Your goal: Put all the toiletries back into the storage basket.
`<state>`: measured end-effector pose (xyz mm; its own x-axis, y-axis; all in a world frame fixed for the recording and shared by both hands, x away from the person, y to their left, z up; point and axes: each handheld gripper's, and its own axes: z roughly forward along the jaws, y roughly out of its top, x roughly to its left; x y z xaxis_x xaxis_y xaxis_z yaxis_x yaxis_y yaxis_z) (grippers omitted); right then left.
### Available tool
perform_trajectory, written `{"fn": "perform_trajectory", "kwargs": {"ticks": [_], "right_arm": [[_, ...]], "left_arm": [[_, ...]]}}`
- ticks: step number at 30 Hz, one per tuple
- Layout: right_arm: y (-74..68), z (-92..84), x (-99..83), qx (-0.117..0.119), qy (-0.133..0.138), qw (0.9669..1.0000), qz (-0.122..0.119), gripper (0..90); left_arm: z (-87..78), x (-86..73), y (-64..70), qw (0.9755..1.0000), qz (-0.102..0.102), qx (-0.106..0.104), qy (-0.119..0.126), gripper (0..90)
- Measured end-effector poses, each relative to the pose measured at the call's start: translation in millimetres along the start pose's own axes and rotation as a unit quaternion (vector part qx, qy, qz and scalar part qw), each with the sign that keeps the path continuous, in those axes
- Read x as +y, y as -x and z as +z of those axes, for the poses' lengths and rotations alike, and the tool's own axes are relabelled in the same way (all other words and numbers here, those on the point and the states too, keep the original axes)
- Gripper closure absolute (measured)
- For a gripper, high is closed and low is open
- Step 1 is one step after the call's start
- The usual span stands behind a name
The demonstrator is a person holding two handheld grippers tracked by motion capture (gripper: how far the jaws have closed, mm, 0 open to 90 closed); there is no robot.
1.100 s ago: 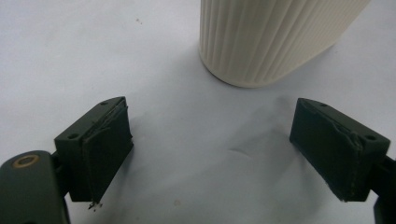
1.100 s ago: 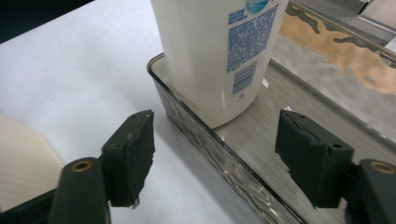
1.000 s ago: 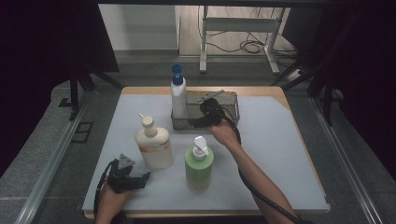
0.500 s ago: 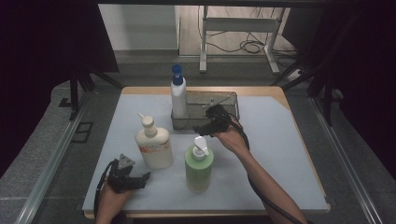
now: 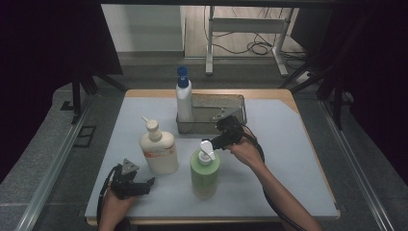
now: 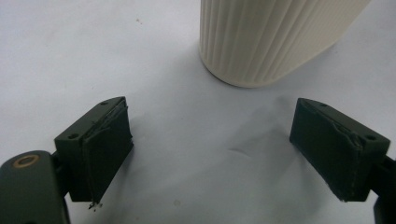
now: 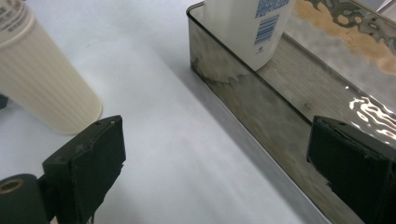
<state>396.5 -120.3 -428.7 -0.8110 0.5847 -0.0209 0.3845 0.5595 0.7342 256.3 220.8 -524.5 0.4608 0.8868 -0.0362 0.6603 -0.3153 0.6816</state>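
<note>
The bench (image 5: 298,159), covered in a pale grey sheet, carries all items. The rectangular metal tray (image 5: 235,103) lies just beyond the right tongs (image 5: 222,131); in the right gripper view its near wall runs between the two jaws. A white bottle with a blue cap (image 5: 184,98) stands upright in the tray's end, ahead of the right tongs. The cream ribbed pump bottle (image 5: 158,148) stands on the bench directly ahead of the left tongs (image 5: 144,185) — apart from them, untouched. The green pump bottle (image 5: 205,168) stands just beside the right tongs, on the person's side.

Right tongs: released; jaws have just been opening, nothing gripped between them. Left tongs: released — jaws wide, nothing between them.
</note>
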Motion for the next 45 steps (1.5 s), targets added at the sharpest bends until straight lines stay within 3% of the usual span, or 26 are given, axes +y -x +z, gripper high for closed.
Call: {"fn": "perform_trajectory", "kwargs": {"ticks": [7, 23, 28, 45], "right_arm": [[-0.5, -9.5, -11.2, 0.003, 0.0, 0.9999, -0.014, 0.0], [7.9, -34.0, -50.3, 0.001, -0.013, 0.9999, -0.004, 0.0], [1.8, -38.1, -64.2, 0.017, -0.029, 0.9994, -0.006, 0.0], [-23.2, -57.1, -91.8, 0.042, -0.004, 0.9991, -0.004, 0.0]], "left_arm": [[0.0, 0.0, 0.1, 1.0, 0.0, 0.0, 0.0, 12.3], [0.0, -0.1, 0.1, 1.0, 0.0, 0.0, 0.001, 12.3], [0.0, -0.2, 0.2, 1.0, 0.0, 0.001, 0.001, 12.3], [-0.1, -0.3, 0.3, 1.0, 0.0, 0.001, 0.001, 12.3]]}}
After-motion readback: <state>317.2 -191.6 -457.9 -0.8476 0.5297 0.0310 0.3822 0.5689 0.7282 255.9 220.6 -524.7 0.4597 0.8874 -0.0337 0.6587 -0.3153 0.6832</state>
